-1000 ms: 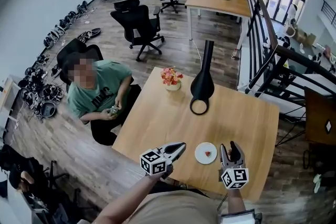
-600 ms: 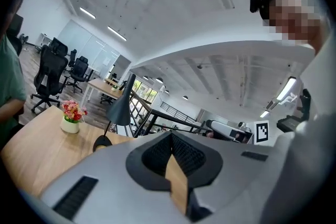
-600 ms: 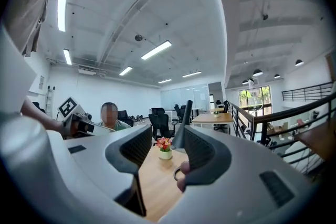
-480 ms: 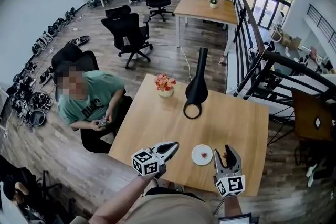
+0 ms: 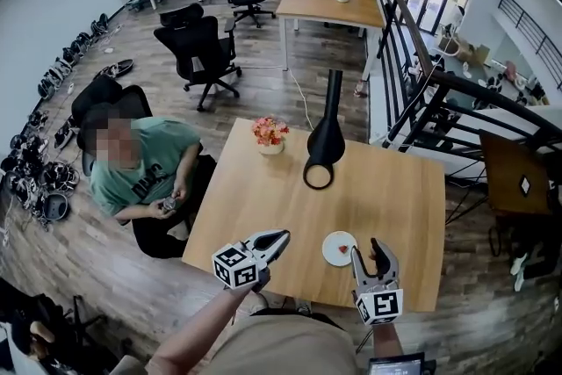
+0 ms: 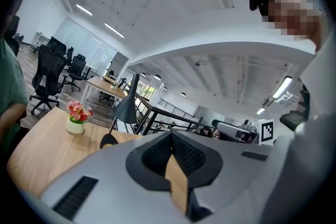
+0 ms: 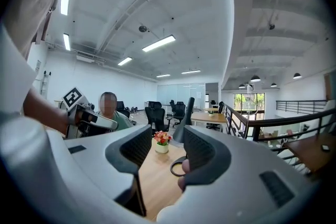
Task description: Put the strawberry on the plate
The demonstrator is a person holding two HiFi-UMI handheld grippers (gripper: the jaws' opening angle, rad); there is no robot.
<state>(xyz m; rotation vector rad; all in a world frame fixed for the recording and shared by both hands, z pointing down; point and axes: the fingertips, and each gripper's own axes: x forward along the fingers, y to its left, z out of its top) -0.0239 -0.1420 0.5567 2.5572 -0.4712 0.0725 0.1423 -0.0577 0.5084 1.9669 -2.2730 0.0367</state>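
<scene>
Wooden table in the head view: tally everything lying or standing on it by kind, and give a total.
Round white plate: 1
Small red strawberry, lying on that plate: 1
White pot of pink and red flowers: 1
Black long-necked stand with a ring base: 1
Total: 4
</scene>
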